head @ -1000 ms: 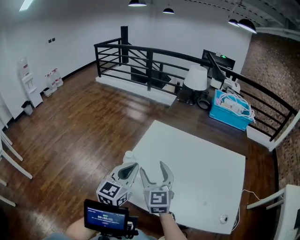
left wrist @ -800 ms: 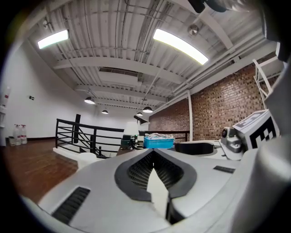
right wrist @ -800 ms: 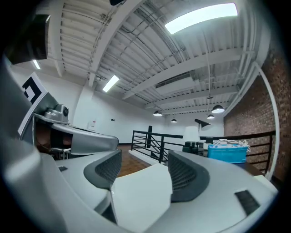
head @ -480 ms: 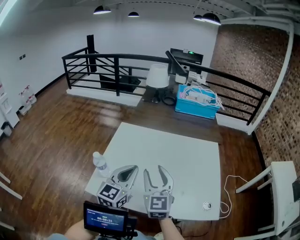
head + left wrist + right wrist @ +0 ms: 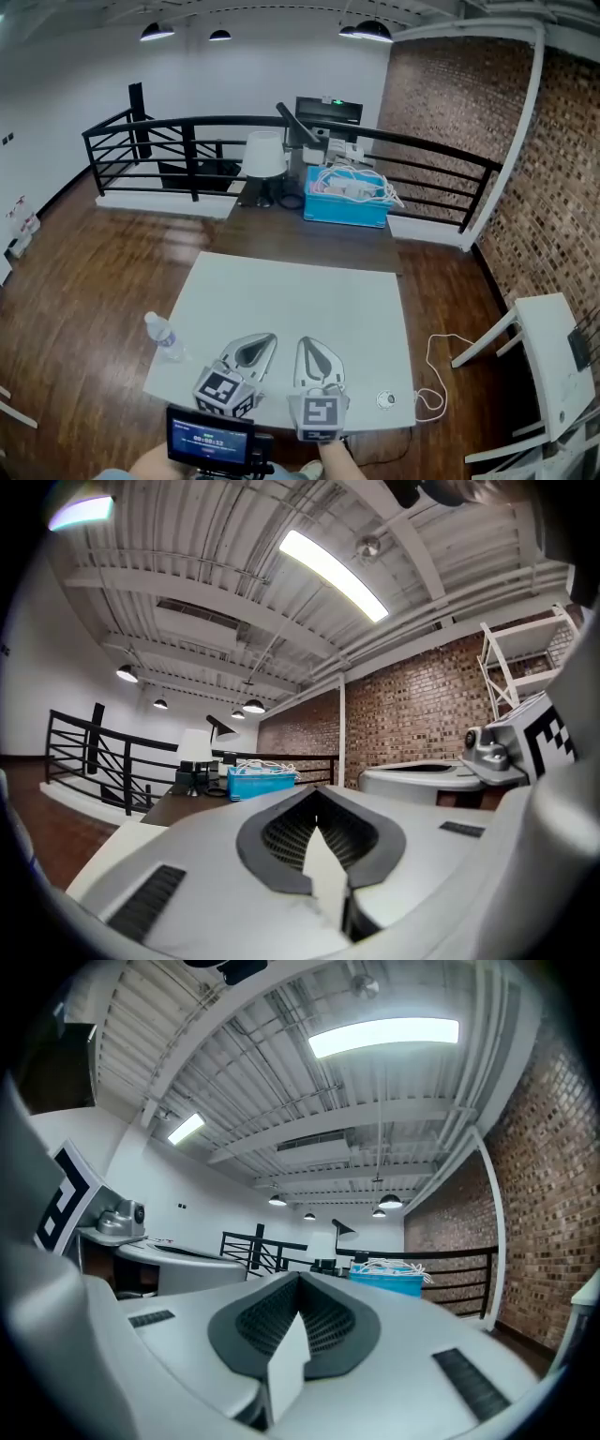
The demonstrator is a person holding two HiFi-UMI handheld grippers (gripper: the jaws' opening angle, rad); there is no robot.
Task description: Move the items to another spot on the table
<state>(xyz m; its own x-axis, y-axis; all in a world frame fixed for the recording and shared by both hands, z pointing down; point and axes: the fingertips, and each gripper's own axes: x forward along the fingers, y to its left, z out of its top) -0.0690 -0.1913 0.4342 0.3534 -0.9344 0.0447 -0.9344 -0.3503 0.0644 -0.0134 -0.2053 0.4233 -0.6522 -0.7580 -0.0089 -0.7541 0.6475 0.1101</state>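
Observation:
A white table [image 5: 300, 300] fills the middle of the head view. A clear water bottle [image 5: 161, 336] stands upright at its left edge. A small round object [image 5: 385, 399] lies near the front right corner, with a white cable [image 5: 433, 375] trailing off the edge. My left gripper [image 5: 269, 338] hovers over the table's front edge, shut and empty, right of the bottle. Beside it my right gripper [image 5: 310, 342] has just been closing and is now shut with nothing between its jaws. In each gripper view the jaws meet, left [image 5: 317, 819] and right [image 5: 298, 1285], pointing level across the room.
Behind the white table a dark table [image 5: 309, 234] carries a blue crate of white cables [image 5: 347, 199] and a white lamp [image 5: 263, 155]. A black railing [image 5: 187, 141] runs behind it. A white folding table [image 5: 548, 361] stands at the right by the brick wall.
The right gripper's jaws went from wide open to shut on nothing. The view swung, so the table slid left in the picture and the bottle appeared left of the grippers.

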